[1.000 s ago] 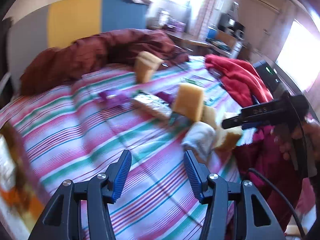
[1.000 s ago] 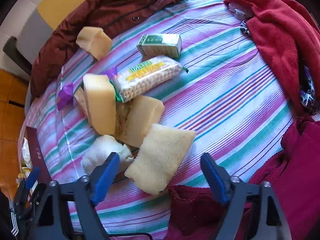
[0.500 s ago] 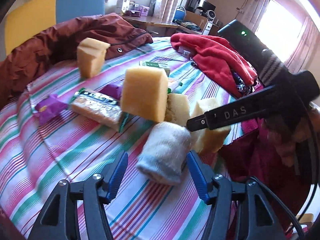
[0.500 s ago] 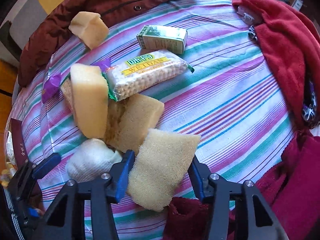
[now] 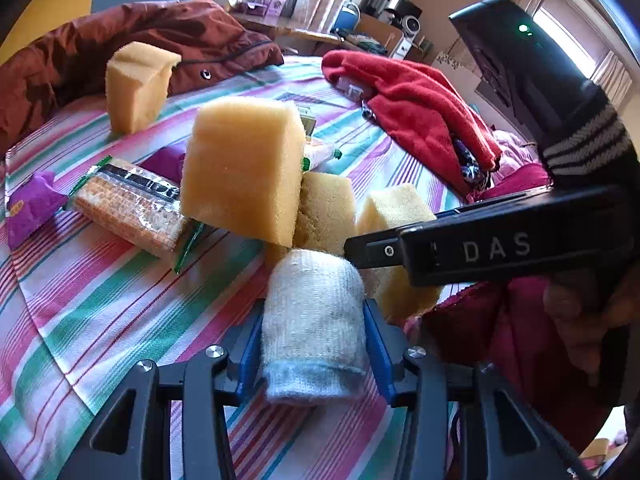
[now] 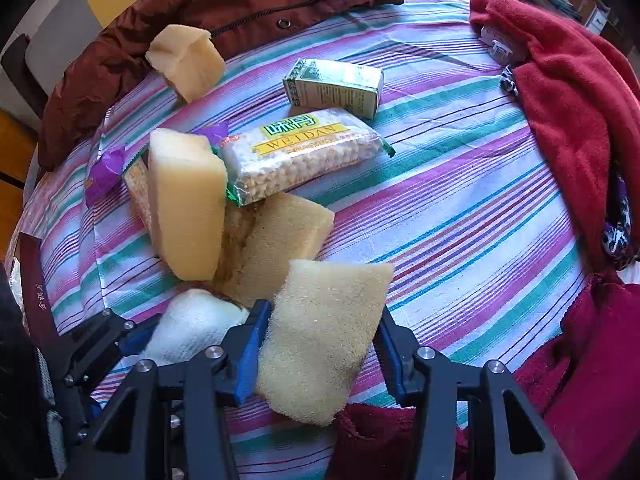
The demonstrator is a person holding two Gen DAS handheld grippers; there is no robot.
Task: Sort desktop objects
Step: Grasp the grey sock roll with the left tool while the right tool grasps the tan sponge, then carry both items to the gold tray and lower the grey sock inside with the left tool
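Both grippers are closing: left gripper (image 5: 314, 344) fingers on the rolled white cloth (image 5: 314, 320), right gripper (image 6: 318, 354) on the flat pale sponge (image 6: 324, 328). Both sit against the tall yellow sponge block (image 6: 186, 208), which could easily topple when they lift.

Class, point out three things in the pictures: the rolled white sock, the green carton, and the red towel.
Rolled white sock (image 5: 314, 320), left wrist view, middle of the roll.
Green carton (image 6: 334, 87), right wrist view, its long side.
Red towel (image 6: 568, 92), right wrist view, upper fold.
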